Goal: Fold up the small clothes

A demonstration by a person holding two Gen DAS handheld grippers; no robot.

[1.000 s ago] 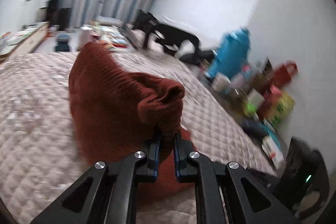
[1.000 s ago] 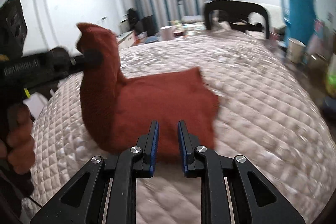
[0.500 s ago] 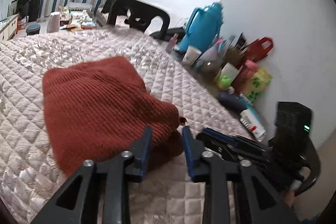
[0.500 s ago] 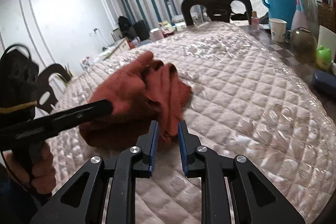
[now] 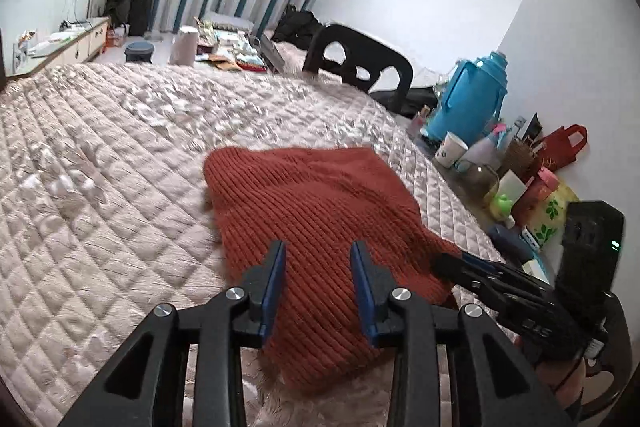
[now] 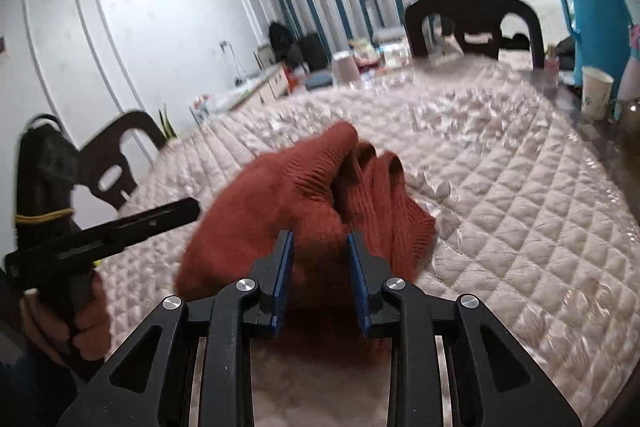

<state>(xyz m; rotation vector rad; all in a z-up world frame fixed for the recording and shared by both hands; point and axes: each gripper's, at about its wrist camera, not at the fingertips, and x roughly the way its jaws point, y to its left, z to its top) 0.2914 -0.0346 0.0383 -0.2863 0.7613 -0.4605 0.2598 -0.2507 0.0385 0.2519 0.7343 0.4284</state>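
Note:
A rust-red ribbed knit garment (image 5: pixel 316 211) lies folded on the quilted pink bedspread (image 5: pixel 100 187). My left gripper (image 5: pixel 318 263) is open and empty, just above the garment's near edge. My right gripper (image 6: pixel 320 251) is open too, its jaws apart around the garment's bunched near end (image 6: pixel 304 195), not clamped on it. The right gripper also shows in the left wrist view (image 5: pixel 492 279) at the garment's right corner. The left gripper shows in the right wrist view (image 6: pixel 120 227), off to the garment's left.
A dark chair (image 5: pixel 360 63) stands at the bed's far side. A blue thermos (image 5: pixel 472 99), a paper cup (image 5: pixel 450 149) and several bottles and bags (image 5: pixel 532 171) crowd a side table at the right. A second chair back (image 6: pixel 120 155) is at the left.
Both grippers have opened and let go of the garment. It was held up a second ago and now lies folded on the bedspread. The left gripper has drawn back.

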